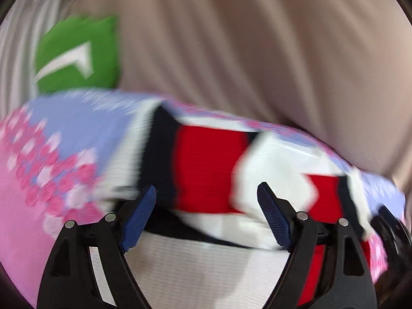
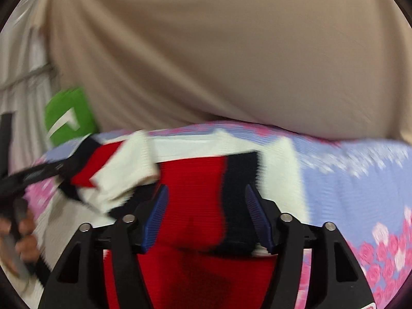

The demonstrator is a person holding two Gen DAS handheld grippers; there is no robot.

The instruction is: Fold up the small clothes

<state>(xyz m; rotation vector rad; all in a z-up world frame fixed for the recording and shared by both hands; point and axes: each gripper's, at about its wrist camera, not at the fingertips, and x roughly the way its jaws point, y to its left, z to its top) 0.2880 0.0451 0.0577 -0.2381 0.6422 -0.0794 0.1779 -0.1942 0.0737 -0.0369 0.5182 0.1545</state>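
Both views are motion-blurred; fine detail is unreliable.

Left wrist view, nearest zone: the left gripper point(image 1: 206, 200), black with ribbed blue pads, sits at 6 o'clock. Its jaws stand wide apart. The white, red and navy ribbed knit garment point(image 1: 206, 170) spans the gap between the pads; whether either pad touches the cloth cannot be determined. A white ribbed panel of the garment fills the space between the gripper arms, and red and navy bands run across just beyond the fingertips.

Right wrist view, nearest zone: the right gripper point(image 2: 206, 203), same construction, sits at 6 o'clock. Its jaws are parted with a red and navy fold of the garment lying between the pads; contact cannot be confirmed. At 9 o'clock the left gripper's dark body appears as a blur, with a white and red sleeve-like part of the garment draped beside it.

Middle zone: the garment rests on a lilac and pink rose-print cloth surface point(image 1: 67, 134), extending from 8 o'clock to 4 o'clock in the left view and toward 3 o'clock in the right view.

Far zone: a green object bearing a white angular mark point(image 1: 77, 54) stands at 10 o'clock; no lettering is readable. A beige draped fabric point(image 2: 219, 51) fills 12 o'clock.
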